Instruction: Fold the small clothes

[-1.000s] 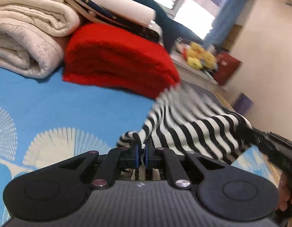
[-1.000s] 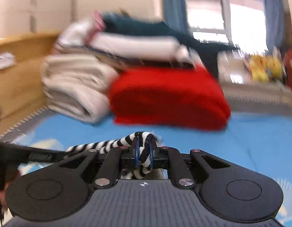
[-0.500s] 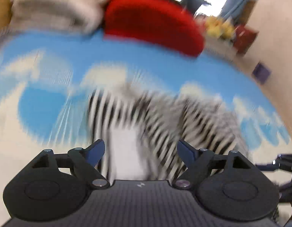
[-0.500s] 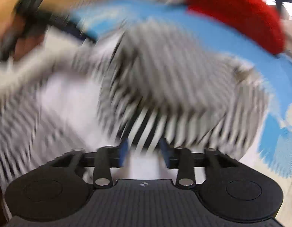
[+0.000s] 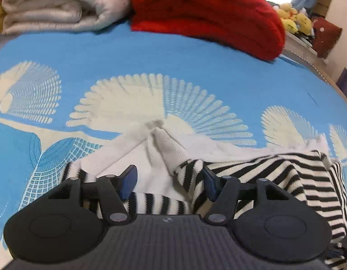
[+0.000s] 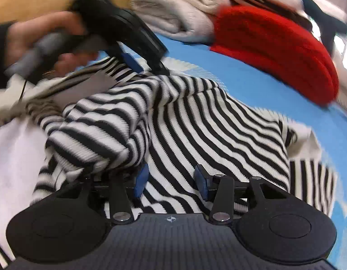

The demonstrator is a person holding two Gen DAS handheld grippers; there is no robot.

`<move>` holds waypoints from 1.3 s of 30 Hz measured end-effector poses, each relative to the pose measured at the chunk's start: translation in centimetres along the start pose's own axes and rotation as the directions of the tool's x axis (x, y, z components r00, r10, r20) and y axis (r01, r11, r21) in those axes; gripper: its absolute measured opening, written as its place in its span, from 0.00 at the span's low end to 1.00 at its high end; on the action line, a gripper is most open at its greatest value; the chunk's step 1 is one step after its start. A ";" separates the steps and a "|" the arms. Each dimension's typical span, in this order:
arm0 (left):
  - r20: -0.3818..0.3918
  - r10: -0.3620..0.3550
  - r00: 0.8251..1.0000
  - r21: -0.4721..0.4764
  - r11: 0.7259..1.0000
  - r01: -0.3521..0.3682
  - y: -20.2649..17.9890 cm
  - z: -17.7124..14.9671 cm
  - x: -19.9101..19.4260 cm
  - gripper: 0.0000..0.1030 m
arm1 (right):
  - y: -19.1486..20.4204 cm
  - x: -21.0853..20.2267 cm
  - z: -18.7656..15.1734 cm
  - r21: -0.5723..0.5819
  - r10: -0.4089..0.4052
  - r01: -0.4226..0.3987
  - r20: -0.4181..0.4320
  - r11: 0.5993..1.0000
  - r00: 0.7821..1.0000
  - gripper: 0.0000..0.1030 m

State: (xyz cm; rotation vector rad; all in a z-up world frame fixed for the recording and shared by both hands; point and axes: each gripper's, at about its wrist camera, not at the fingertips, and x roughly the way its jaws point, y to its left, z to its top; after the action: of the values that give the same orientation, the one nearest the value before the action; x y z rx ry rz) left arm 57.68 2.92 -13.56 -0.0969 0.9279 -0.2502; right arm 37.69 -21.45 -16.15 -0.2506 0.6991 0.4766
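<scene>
The black-and-white striped knit top (image 6: 196, 117) lies rumpled on the blue bedspread (image 5: 150, 63) with its pale fan pattern, white inner side (image 5: 155, 148) showing at the left wrist's end. The left gripper (image 5: 170, 181) hangs just over that end, jaws apart and closing, with cloth lying between the blue pads (image 5: 129, 177) but not pinched. The right gripper (image 6: 171, 181) (seen low over the striped body) has its jaws partly spread and opening, nothing clamped. Behind the garment sit a folded red knit (image 5: 207, 11) and cream blankets (image 5: 56, 4). A hand (image 6: 45, 36) holds the left tool's handle
</scene>
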 end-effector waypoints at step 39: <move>-0.012 0.020 1.000 0.128 0.992 -0.018 -2.9 -15.0 -23.3 1.00 | 0.5 -22.3 -3.8 0.354 -0.108 0.062 0.113 0.933 0.988 0.74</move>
State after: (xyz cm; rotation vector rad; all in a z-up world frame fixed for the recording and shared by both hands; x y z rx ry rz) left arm 31.81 6.44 -3.88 0.0323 0.9235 -0.2925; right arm 20.50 -29.94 -4.06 0.0852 0.6291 0.2753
